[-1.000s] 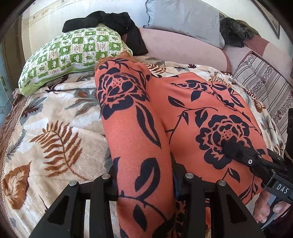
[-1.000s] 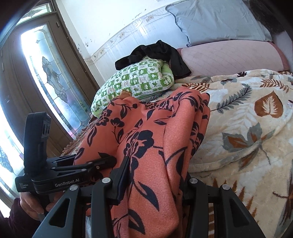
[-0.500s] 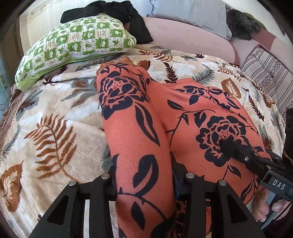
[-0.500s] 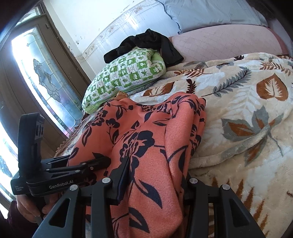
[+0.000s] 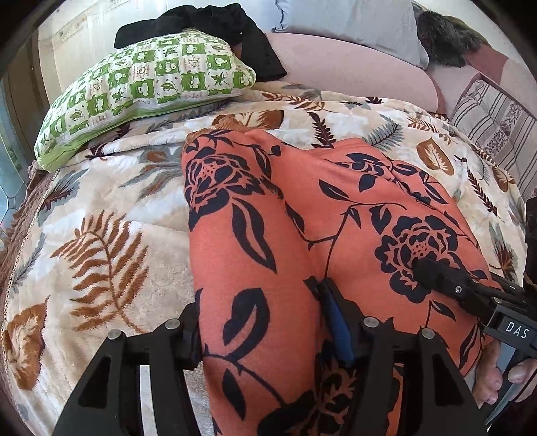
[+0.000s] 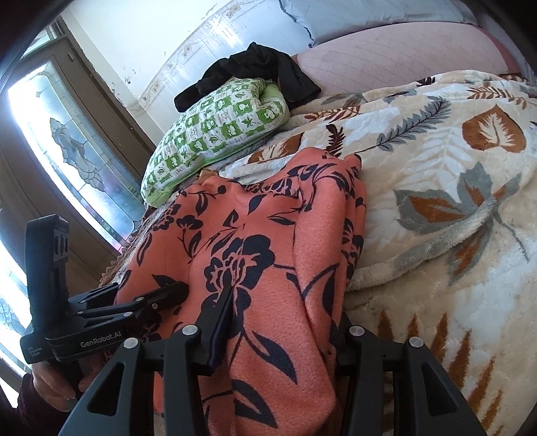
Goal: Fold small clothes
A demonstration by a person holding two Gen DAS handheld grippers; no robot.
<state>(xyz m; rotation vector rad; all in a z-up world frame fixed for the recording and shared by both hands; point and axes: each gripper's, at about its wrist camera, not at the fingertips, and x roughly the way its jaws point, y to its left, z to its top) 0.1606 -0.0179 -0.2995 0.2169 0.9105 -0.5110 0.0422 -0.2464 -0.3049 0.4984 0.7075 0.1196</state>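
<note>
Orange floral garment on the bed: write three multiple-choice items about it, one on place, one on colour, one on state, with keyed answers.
1. Where does the orange floral garment lie?
A. on the leaf-print blanket
B. on the green checked pillow
C. on the floor

2. What colour is its flower print?
A. white
B. dark navy
C. green

3. What lies on the pillow's far end?
A. a grey towel
B. nothing
C. a black garment

Answers: 1 A, blanket shows on both sides of it; 2 B, dark blooms on orange; 3 C, black cloth drapes over the pillow's top.
</note>
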